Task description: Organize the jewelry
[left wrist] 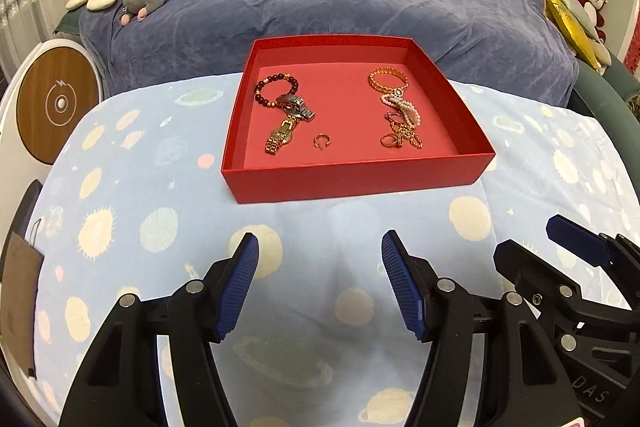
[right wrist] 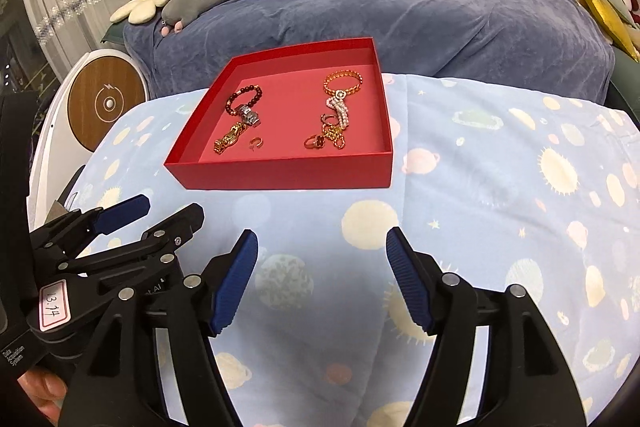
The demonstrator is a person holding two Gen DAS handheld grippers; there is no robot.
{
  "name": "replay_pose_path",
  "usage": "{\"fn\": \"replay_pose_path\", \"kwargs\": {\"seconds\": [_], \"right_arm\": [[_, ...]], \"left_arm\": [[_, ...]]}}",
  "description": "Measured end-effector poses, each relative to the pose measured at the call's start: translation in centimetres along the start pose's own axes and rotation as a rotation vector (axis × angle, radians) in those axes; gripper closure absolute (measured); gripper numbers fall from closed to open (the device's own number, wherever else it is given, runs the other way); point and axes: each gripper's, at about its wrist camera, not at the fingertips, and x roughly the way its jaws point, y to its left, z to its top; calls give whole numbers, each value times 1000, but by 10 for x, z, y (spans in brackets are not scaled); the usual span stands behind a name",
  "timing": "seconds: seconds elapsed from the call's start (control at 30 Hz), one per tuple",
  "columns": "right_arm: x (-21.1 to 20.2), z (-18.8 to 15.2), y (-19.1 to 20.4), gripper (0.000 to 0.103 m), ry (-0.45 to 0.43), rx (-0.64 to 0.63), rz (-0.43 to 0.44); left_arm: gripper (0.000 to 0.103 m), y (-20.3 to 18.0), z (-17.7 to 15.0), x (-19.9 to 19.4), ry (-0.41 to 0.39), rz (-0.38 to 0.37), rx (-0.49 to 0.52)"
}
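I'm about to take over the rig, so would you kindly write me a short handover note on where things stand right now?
Left gripper: open, empty, above the cloth short of the box.
Right gripper: open, empty, alongside the left one.
Red box sits on the planet-print cloth. Inside, left group: bead bracelet, silver watch, gold watch, small open ring. Right group: gold bangle, pearl strand, tangled gold chain and rings.
Done: all jewelry visible is in the box; none on the cloth.
Left: perhaps untangling the right pile; otherwise it looks finished.
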Motion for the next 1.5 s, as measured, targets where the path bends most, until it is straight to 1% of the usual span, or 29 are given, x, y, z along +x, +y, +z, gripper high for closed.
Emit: {"fn": "replay_pose_path", "kwargs": {"seconds": [0.1, 0.2, 0.33, 0.43, 0.77, 0.83, 0.9, 1.23, 1.5], "right_arm": [[-1, -6, 2, 38, -1, 3, -1], [-1, -9, 5, 38, -8, -8, -12], [3, -11, 8, 38, -14, -18, -16], [5, -11, 10, 35, -16, -31, -31], [11, -6, 13, 29, -17, -64, -64], [12, -6, 12, 27, -18, -63, -76], [12, -6, 11, 23, -21, -56, -84], [11, -11, 4, 22, -11, -27, -82], [10, -12, 6, 22, -16, -40, -102]], "left_arm": [[41, 2, -8, -1, 1, -2, -16], [41, 1, -12, -1, -6, 13, -10], [41, 4, -12, 1, -9, 23, -6], [41, 7, -13, 4, -3, 25, -6], [41, 13, -11, 9, 11, 24, -30], [41, 12, -10, 9, 9, 31, -29], [41, 12, -9, 9, 9, 33, -30], [41, 11, -9, 9, 13, 42, -36], [41, 7, -15, 9, 0, 53, -37]]}}
